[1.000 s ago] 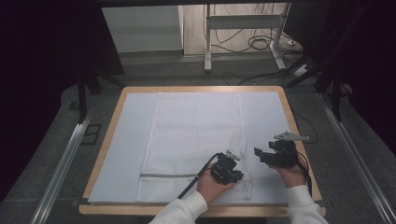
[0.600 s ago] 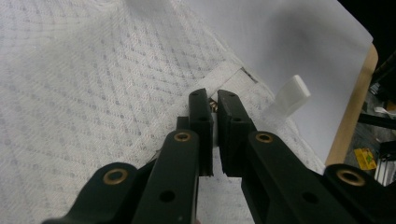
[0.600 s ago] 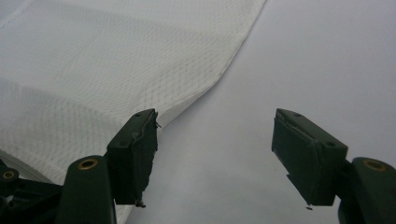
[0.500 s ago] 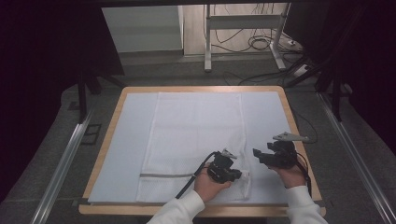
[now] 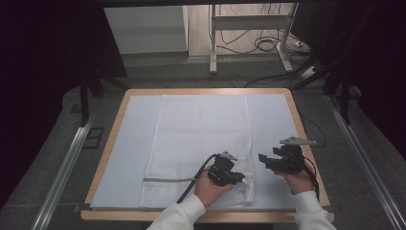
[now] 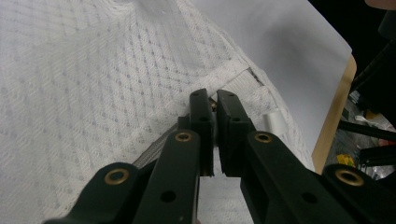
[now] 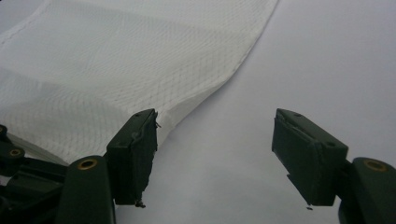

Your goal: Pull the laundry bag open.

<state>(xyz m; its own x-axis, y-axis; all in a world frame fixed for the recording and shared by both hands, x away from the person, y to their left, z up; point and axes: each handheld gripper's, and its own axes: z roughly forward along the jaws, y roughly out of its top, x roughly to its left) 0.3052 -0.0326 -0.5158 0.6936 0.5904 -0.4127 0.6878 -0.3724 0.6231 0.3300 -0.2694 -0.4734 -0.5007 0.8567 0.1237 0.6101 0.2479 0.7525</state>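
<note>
My left gripper [image 6: 215, 100] has its jaws pinched together, only a sliver of gap between the pads, tips down on the white mesh laundry bag [image 5: 201, 143] right at the bound seam near its near right corner; looks like a fold of the mesh or the seam tape is caught there, can't tell how much cloth is actually inside. Small white tag [image 6: 273, 122] sits just beside the tips, grey zipper strip [image 6: 154, 151] runs off under the jaw bodies. My right gripper [image 7: 215, 140] is wide apart, nothing between the pads, hovering over the pale blue sheet [image 7: 327, 60] with the bag's hemmed edge just off its left pad, not touching as far as I can see. From the high view, left gripper [image 5: 225, 170] is on the bag's near right corner, right gripper [image 5: 282, 160] is near but apart, to the right of the bag, over the sheet. The bag lies flat in the middle of the sheet on the wooden table [image 5: 306, 129], zipper along the near end. My read: I'm at the grab-the-corner step, likely start of a fold or lift. Next move needs the right jaws brought onto the bag's right edge and closed, then both hands lifting together so the mesh doesn't slip or bunch.
</note>
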